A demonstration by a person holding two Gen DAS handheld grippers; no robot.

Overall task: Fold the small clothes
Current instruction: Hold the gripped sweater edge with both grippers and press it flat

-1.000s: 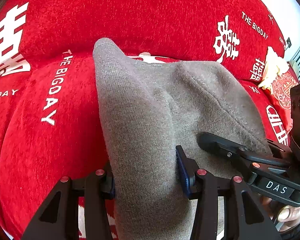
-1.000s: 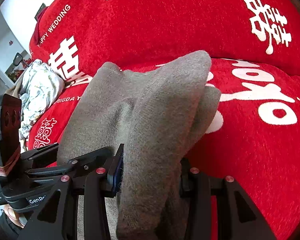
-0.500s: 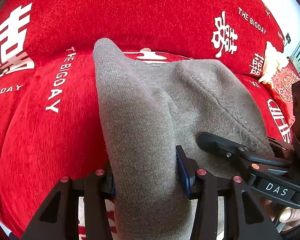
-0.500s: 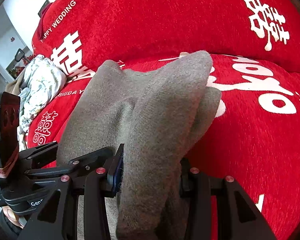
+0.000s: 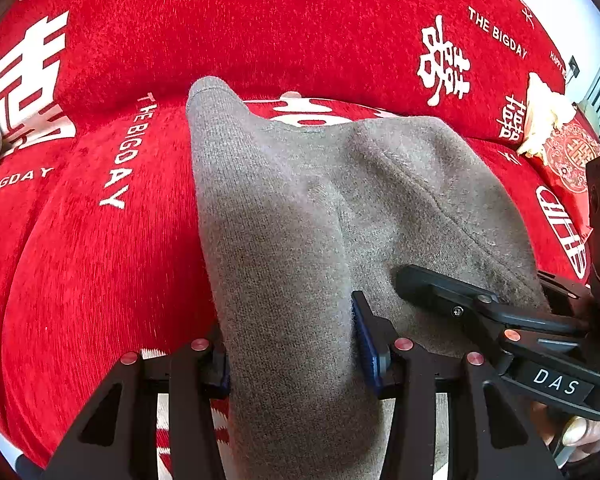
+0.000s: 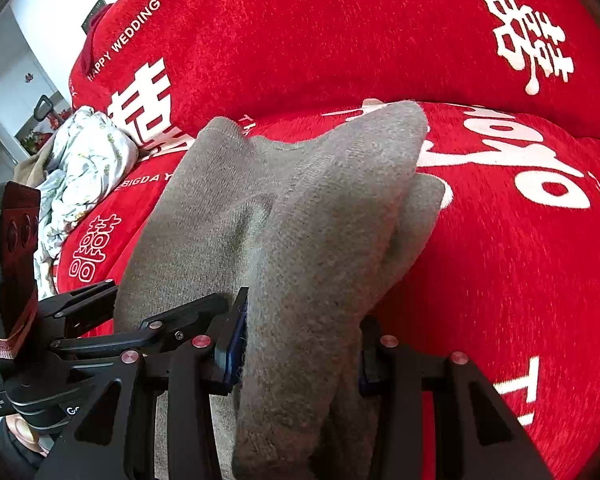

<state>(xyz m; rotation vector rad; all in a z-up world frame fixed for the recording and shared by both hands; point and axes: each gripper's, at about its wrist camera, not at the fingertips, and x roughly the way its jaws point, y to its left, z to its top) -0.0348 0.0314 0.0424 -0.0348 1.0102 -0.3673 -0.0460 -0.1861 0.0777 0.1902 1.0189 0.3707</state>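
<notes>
Both jaws are clamped part-open on bunched grey knit garment [image 5: 300, 216]: left gripper [image 5: 290, 350] and right gripper [image 6: 300, 344] side by side. It is held above the red sofa cover [image 5: 100, 280], mid-fold; lowering and flattening is judged next.

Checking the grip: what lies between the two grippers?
Only grey garment, spanning from left gripper to right gripper; the left wrist view shows it.

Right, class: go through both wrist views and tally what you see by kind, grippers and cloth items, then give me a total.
Grippers: 2, the left gripper and the right gripper, each clamped on the garment.
Grey knit garment: 1.
Red sofa cover: 1.
Crumpled floral cloth: 1.
Total: 5.
</notes>
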